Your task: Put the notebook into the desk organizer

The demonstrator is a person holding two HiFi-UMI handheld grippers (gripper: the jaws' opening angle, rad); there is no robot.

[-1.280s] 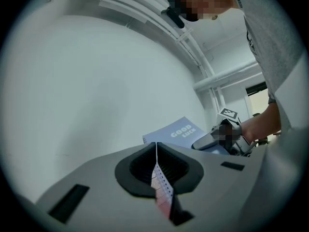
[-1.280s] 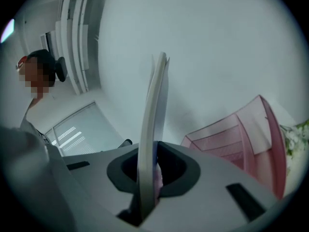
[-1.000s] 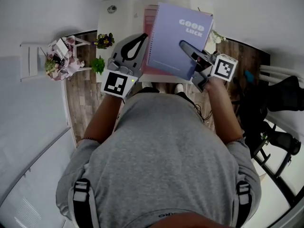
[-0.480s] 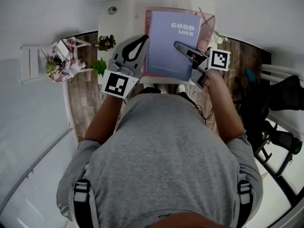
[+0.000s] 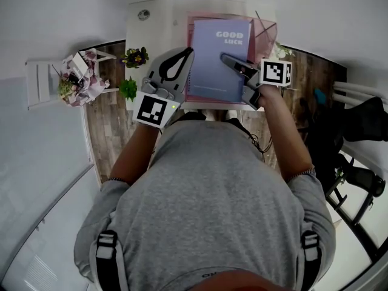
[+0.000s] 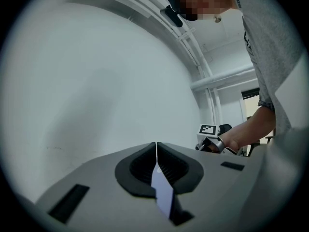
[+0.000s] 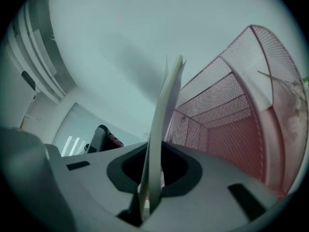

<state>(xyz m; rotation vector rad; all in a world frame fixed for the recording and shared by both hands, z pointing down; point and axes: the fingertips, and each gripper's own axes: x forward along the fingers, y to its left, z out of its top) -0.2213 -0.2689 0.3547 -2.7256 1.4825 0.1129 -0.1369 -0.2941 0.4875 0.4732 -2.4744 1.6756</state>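
A purple spiral notebook [image 5: 219, 59] printed "GOOD LUCK" hangs cover-up over the pink mesh desk organizer [image 5: 267, 32] on the white desk [image 5: 156, 18]. My right gripper [image 5: 227, 59] is shut on the notebook's right part, fingers lying across the cover. In the right gripper view the notebook [image 7: 163, 129] stands edge-on between the jaws of that gripper [image 7: 153, 175], with the organizer's mesh wall [image 7: 231, 124] just to its right. My left gripper [image 5: 188, 53] is shut on the notebook's left edge. A thin purple strip [image 6: 162, 193] sits pinched in that gripper [image 6: 156, 149].
Small potted flowers [image 5: 134, 54] and a green plant [image 5: 127, 88] stand left of the desk. A pink bouquet [image 5: 77, 77] rests on a white shelf further left. Dark equipment [image 5: 357, 123] fills the right side. A small round object [image 5: 143, 14] lies on the desk's far left.
The notebook has swung from a tilt to square with the organizer and moved away from me over it. Both grippers moved with it, the right one shifting left.
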